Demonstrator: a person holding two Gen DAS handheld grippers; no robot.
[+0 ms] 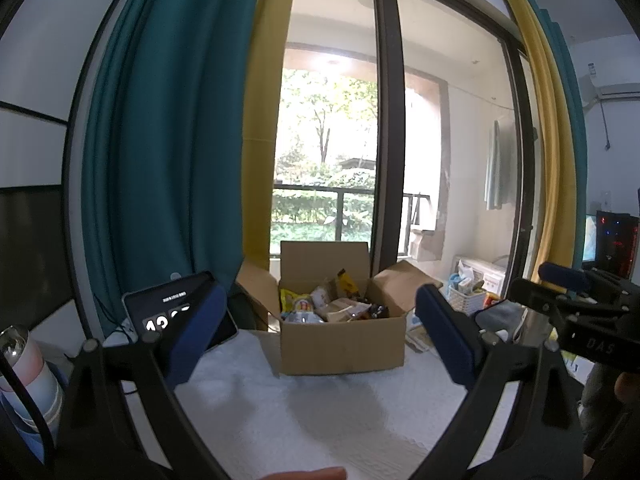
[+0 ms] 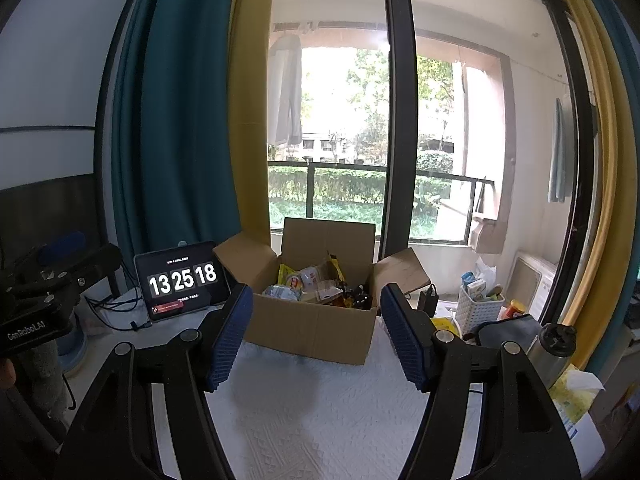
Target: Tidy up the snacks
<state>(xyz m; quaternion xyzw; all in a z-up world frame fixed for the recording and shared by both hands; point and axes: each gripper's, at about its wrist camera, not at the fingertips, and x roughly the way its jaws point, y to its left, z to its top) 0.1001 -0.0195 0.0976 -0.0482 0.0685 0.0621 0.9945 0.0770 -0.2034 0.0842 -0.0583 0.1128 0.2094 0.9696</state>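
An open cardboard box (image 2: 316, 328) full of snacks (image 2: 316, 284) sits on the white counter (image 2: 320, 420). Both grippers, left gripper (image 1: 320, 332) and right gripper (image 2: 316, 336), have jaws apart, holding nothing.

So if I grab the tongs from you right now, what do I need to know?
Left tongs: open, empty, held short of the box.
Right tongs: open, empty, also short of the box.
The box sits open on the white cloth, flaps out, with the snacks piled loosely inside. A tablet stands to its left; a white basket is to its right.
Done: nothing that shows; no snack is out of the box.
Left: probably reach in, lift the snacks out one at a time and sort them.
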